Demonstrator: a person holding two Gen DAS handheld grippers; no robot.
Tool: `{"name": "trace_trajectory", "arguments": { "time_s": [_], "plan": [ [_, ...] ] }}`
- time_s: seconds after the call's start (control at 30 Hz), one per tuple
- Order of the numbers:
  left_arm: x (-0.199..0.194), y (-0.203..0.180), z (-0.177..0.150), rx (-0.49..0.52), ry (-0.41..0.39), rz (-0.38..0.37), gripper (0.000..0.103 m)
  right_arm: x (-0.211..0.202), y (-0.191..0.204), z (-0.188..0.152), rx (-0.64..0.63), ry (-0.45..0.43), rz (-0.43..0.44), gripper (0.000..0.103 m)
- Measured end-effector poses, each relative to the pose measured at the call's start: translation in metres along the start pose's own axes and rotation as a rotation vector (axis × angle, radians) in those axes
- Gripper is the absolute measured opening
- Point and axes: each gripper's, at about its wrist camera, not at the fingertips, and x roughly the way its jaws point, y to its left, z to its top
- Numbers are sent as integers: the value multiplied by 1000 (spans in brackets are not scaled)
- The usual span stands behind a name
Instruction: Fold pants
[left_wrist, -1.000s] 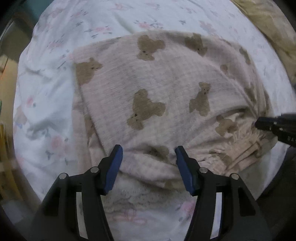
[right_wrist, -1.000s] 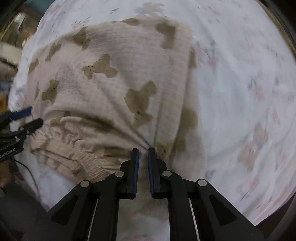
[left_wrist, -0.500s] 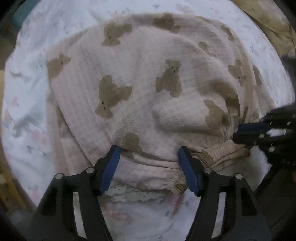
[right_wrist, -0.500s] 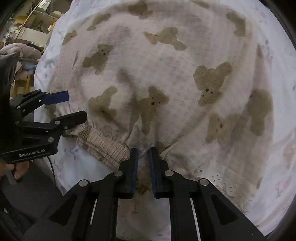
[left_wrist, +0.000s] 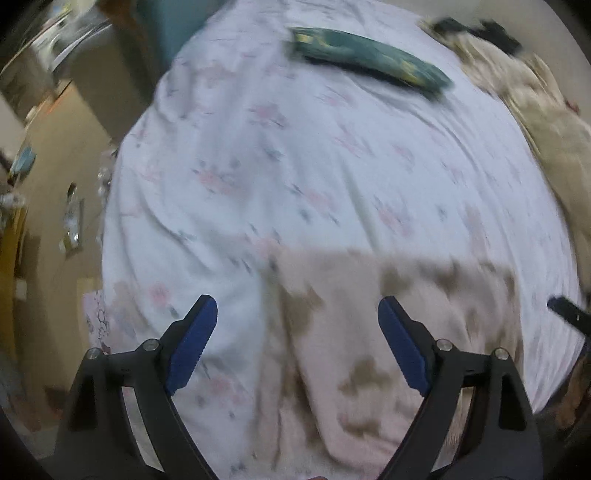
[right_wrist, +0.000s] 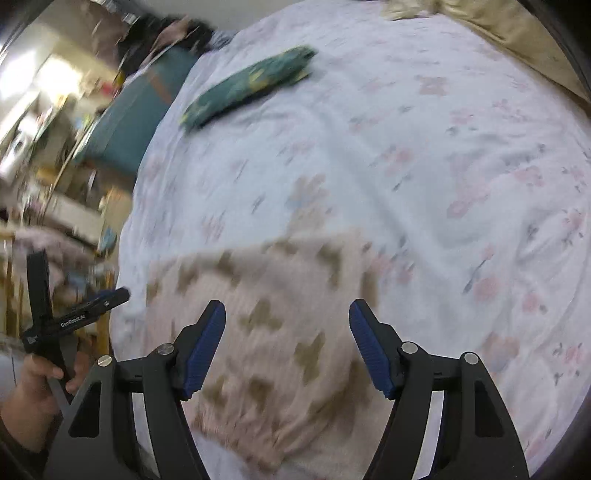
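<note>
We see the bear-print pants lying folded into a compact, roughly rectangular bundle on the floral bedsheet, at the near edge of the bed. In the left wrist view the bundle fills the 5 to 6 o'clock part of the picture; its far fold edge runs straight across from 9 toward 3 o'clock, so the long axis we can make out lies side to side. The picture is blurred, and we cannot tell which end holds the waistband

Our left gripper hangs above the bundle's left part with its blue fingers spread wide and nothing between them; the left finger sits over bare sheet, the right finger over the pants. At 3 o'clock the black tip of the other gripper pokes in beside the bundle's right end

In the right wrist view the pants lie at 6 to 7 o'clock, with the far edge slanting up toward 1 o'clock. Our right gripper is also spread wide and empty, both fingers over the cloth. At 9 o'clock the left gripper shows, held by a hand just off the bed's edge

A dark green folded garment lies well apart, at 12 to 1 o'clock in the left view, and a beige blanket lies along the sheet at 2 o'clock
</note>
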Motion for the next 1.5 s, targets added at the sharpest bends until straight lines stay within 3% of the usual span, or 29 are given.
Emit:
{"name": "trace_trajectory", "arguments": {
  "time_s": [0.2,0.37,0.5,0.63,0.7,0.8,0.9,0.93,1.0,1.03,1.07,1.1,1.2,1.33,1.37,1.4,1.43,1.47,1.5],
  "plan": [
    [19,25,1,-45,-55,-7,87,16,-32,27,42,-5,-47,72],
    [37,33,1,-107,-8,-67,87,47,-44,35,72,52,-43,72],
    [48,23,4,-65,18,-89,87,66,-43,40,18,92,-67,72],
    [64,10,3,13,37,-40,85,84,-43,38,-3,154,-50,72],
    [70,3,4,51,31,-14,83,91,-40,35,-41,174,-83,72],
    [74,-5,5,80,24,-39,82,97,-34,31,-79,177,-100,72],
    [76,-13,7,108,29,-89,63,101,-25,28,-127,186,-85,71],
    [78,-16,7,124,44,-107,52,104,-22,26,-143,192,-83,70],
    [80,-20,6,145,61,-130,36,106,-17,24,-170,204,-87,56],
    [80,-22,5,150,66,-141,20,107,-15,23,-182,209,-87,50],
    [81,-23,5,153,78,-158,5,108,-15,22,-188,217,-82,33],
    [80,-26,5,162,93,-174,5,110,-14,21,-193,226,-82,19],
    [70,-34,6,206,52,-139,4,105,-9,22,-227,213,-79,5],
    [51,-36,17,194,-30,-143,3,91,0,32,-250,125,-89,4],
    [37,-37,19,202,-109,-146,3,83,2,35,-250,67,-100,4],
    [9,-43,17,259,-295,-161,3,71,5,36,-262,-25,-91,4],
    [1,-47,15,289,-351,-149,3,57,10,37,-288,-126,-95,4],
    [0,-53,17,313,-342,-131,3,51,14,37,-307,-171,-102,4],
    [11,-55,20,308,-264,-138,3,53,14,38,-306,-155,-98,4]
  ]
}}
